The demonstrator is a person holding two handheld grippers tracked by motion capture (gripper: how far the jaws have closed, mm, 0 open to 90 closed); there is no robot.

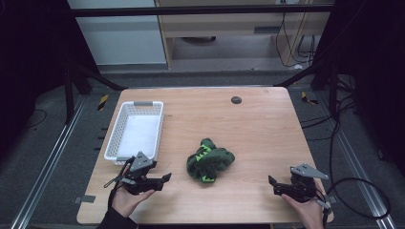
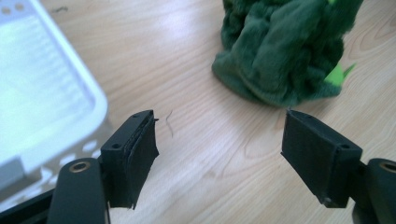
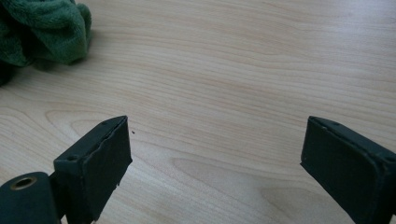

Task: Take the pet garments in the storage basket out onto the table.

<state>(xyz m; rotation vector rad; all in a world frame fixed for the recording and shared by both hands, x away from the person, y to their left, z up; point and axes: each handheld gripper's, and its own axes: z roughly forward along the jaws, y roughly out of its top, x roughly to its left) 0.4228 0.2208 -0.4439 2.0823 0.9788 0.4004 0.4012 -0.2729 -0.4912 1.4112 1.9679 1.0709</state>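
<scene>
Near the desk's (image 1: 248, 119) front edge, my left tool (image 1: 165, 177) and right tool (image 1: 271, 181) both stand apart, gripping nothing. Between them lies the crumpled dark green fleece cloth (image 1: 209, 160), right of the white plastic basket (image 1: 116, 138).

The high view looks forward and down on the whole wooden table (image 1: 248, 119) from above the person's side, far enough to take in the floor around it. The left gripper view sits low and close over the tabletop, facing the green cloth (image 2: 285, 46) with the white basket (image 2: 51, 93) at its left edge, somewhat blurred. The right gripper view rides equally low, catching the same cloth (image 3: 42, 32) at its upper left. All three share that cloth.
</scene>
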